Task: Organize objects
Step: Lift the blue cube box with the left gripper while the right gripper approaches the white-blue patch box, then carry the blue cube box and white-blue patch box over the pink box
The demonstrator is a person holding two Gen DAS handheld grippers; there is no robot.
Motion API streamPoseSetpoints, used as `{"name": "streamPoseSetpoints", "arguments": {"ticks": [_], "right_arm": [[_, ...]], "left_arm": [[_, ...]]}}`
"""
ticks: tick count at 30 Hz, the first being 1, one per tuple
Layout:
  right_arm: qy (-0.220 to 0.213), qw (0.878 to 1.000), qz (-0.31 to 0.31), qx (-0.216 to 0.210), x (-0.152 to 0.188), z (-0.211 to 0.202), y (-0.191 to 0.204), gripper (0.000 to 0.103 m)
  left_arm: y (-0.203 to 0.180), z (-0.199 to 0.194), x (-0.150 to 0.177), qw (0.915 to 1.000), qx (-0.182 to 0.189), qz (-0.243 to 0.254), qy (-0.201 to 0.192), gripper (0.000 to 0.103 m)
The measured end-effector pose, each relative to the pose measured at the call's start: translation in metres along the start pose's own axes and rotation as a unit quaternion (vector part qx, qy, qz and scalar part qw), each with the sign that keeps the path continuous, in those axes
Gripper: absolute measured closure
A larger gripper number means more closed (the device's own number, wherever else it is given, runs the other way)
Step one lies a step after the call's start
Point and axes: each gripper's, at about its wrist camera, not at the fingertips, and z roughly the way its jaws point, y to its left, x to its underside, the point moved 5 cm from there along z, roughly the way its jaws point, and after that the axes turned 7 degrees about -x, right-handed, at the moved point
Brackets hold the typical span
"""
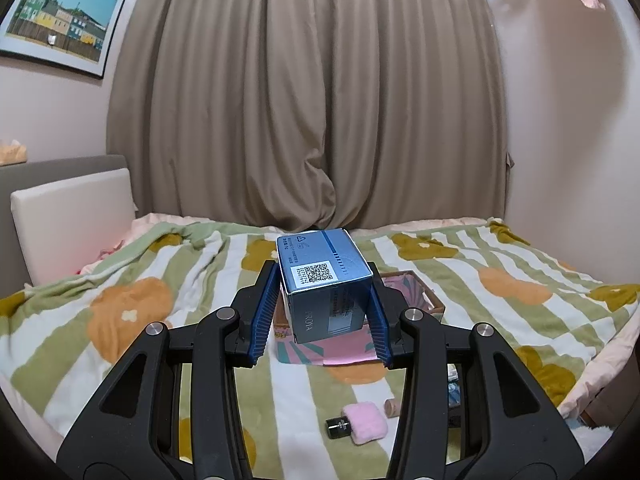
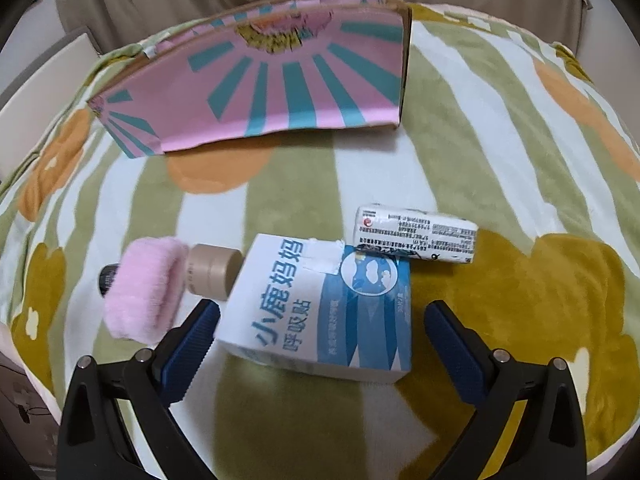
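Observation:
My left gripper point(image 1: 322, 294) is shut on a blue box point(image 1: 326, 284) with a QR label and holds it in the air above the pink-and-teal cardboard box point(image 1: 416, 294) on the bed. In the right wrist view my right gripper point(image 2: 320, 322) is open, its fingers on either side of a white-and-blue box point(image 2: 324, 304) with Chinese print that lies on the blanket. The pink-and-teal cardboard box point(image 2: 264, 80) stands behind it.
On the striped flower blanket point(image 2: 500, 128) lie a pink puff point(image 2: 146, 286), a beige cylinder point(image 2: 212, 268), a small dark bottle point(image 2: 106, 278) and a white printed packet point(image 2: 416, 234). The puff point(image 1: 366, 422) and dark bottle point(image 1: 338, 428) also show in the left wrist view. Curtain point(image 1: 304, 92) and headboard point(image 1: 72, 220) stand behind the bed.

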Motion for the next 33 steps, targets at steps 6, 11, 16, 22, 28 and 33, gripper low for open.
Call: {"name": "streamPoseSetpoints", "arguments": {"ticks": [6,11,16,22,28,33], "right_arm": [[0.006,1.0,0.001,-0.003,0.001,0.005,0.002,0.013],[-0.003,1.0,0.005,-0.014,0.002,-0.003,0.002,0.014],[-0.02,0.999,0.003,-0.038,-0.001,-0.014,0.009,0.014],[-0.063,0.996,-0.009,-0.058,-0.011,-0.05,0.022,0.014],[-0.129,0.989,-0.027,-0.065,-0.028,-0.106,0.039,0.014],[-0.197,0.976,-0.048,-0.074,-0.041,-0.168,0.055,0.014]], "left_arm": [[0.003,0.002,0.0,1.0,-0.004,0.0,0.002,0.065],[0.002,0.002,0.001,1.0,-0.004,0.0,0.003,0.065],[0.001,0.005,0.003,0.9999,-0.002,-0.001,0.01,0.065],[-0.001,0.008,0.003,0.9999,-0.004,0.0,0.014,0.065],[-0.002,0.012,0.004,0.9998,-0.003,0.0,0.018,0.065],[-0.005,0.015,0.005,0.9998,0.0,0.001,0.02,0.065]]}}
